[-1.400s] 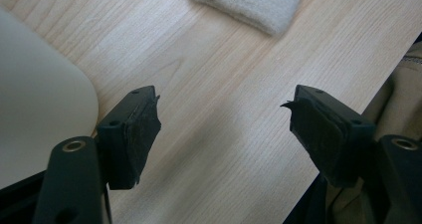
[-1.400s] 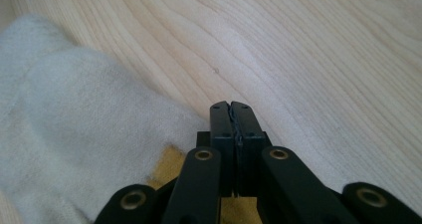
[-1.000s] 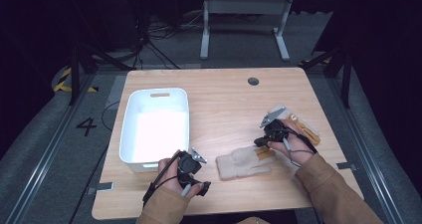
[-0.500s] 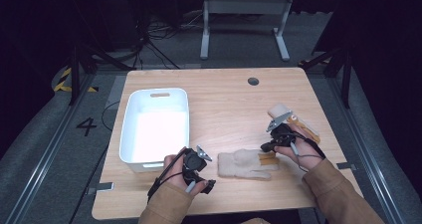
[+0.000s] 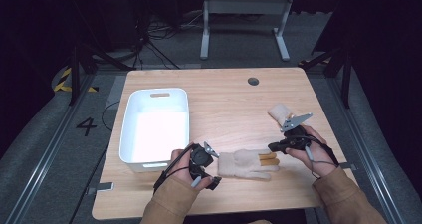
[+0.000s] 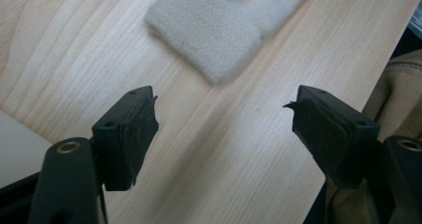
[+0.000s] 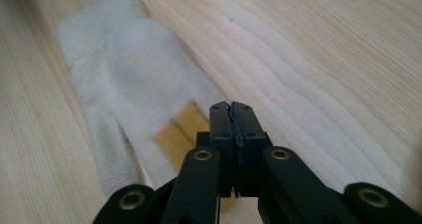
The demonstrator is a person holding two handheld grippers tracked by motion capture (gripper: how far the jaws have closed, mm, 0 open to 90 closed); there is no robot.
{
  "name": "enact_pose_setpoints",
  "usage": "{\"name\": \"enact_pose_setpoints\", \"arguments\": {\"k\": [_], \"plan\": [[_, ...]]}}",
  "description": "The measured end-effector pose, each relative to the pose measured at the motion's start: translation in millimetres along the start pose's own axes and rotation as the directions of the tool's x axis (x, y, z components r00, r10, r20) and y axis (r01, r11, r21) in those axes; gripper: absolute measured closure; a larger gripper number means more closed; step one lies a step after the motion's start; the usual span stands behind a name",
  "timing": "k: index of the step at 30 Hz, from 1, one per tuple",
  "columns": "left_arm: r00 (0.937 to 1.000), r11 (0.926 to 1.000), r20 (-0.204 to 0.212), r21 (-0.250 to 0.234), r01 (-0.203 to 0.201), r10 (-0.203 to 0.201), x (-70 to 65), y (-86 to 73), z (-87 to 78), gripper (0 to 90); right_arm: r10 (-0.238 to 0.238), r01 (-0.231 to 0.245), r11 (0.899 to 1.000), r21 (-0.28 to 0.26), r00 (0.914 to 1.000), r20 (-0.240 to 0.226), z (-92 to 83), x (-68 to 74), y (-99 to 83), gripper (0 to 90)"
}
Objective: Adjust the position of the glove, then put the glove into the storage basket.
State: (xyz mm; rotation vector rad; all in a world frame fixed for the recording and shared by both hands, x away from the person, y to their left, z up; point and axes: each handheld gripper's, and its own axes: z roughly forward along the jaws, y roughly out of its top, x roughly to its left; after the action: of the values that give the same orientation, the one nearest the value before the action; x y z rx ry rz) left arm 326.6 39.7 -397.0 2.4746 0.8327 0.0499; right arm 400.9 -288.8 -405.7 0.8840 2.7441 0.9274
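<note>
A cream knitted glove (image 5: 246, 164) with yellow fingertips (image 5: 268, 158) lies flat near the table's front edge, cuff to the left. My right gripper (image 5: 273, 147) hovers just over those yellow tips (image 7: 174, 129), jaws shut, with nothing visibly pinched between them (image 7: 231, 109). My left gripper (image 5: 215, 167) rests on the table just left of the cuff (image 6: 209, 30), jaws wide open and empty (image 6: 224, 114). A second cream glove (image 5: 277, 112) lies behind the right gripper, partly hidden by its grey plate.
A white plastic bin (image 5: 157, 94) stands at the left of the wooden table (image 5: 224, 99), close to my left hand. A round cable hole (image 5: 253, 80) sits near the far edge. Dark floor and a desk frame lie beyond.
My right gripper has drawn to the right, from over the glove's palm to its fingertips, and the glove now lies stretched flat. The left gripper has stayed in place.
</note>
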Motion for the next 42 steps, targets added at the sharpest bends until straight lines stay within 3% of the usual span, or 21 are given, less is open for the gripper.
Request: {"name": "enact_pose_setpoints", "arguments": {"k": [9,17,22,23,28,30,33,38,42], "plan": [[0.9999,0.9999,0.007,-0.009,-0.009,0.009,1.7,5.5,-0.9,26.0,0.066,-0.065,0.994,-0.091,0.9978,0.003,-22.7,-2.7,-11.2,79.6],[0.9998,0.9998,0.008,-0.008,-0.019,0.019,-0.4,7.0,0.7,25.9,0.140,-0.123,0.970,-0.212,0.9880,0.066,-42.1,-10.4,-17.4,72.2],[0.9999,0.9999,0.007,-0.010,-0.013,0.013,-0.2,6.2,0.1,25.9,0.164,-0.140,0.961,-0.240,0.9826,0.086,-47.0,-13.0,-18.0,70.1],[0.9999,0.9999,0.010,-0.007,-0.012,0.013,-0.2,6.5,0.3,25.9,0.182,-0.152,0.956,-0.252,0.9783,0.099,-48.2,-15.4,-18.6,68.4],[0.9997,0.9997,0.001,-0.001,-0.025,0.025,-0.7,13.4,-3.8,25.9,0.201,-0.167,0.951,-0.259,0.9730,0.113,-50.0,-22.0,-17.2,66.1],[0.9990,0.9991,-0.016,0.007,-0.042,0.042,0.3,18.8,-10.1,25.9,0.220,-0.179,0.947,-0.266,0.9664,0.133,-52.3,-28.8,-13.9,64.9],[0.9965,0.9965,-0.026,0.029,-0.079,0.080,1.7,24.3,-14.0,25.8,0.224,-0.185,0.954,-0.236,0.9629,0.151,-50.1,-36.4,-9.9,64.2],[0.9954,0.9954,0.007,-0.001,-0.096,0.096,7.7,27.6,-17.9,25.9,0.242,-0.210,0.960,-0.187,0.9556,0.168,-48.8,-52.3,-2.0,61.3],[0.9944,0.9945,0.012,-0.004,-0.105,0.105,12.4,26.0,-16.6,26.1,0.263,-0.233,0.957,-0.175,0.9493,0.172,-51.0,-63.4,3.0,60.2]]}}
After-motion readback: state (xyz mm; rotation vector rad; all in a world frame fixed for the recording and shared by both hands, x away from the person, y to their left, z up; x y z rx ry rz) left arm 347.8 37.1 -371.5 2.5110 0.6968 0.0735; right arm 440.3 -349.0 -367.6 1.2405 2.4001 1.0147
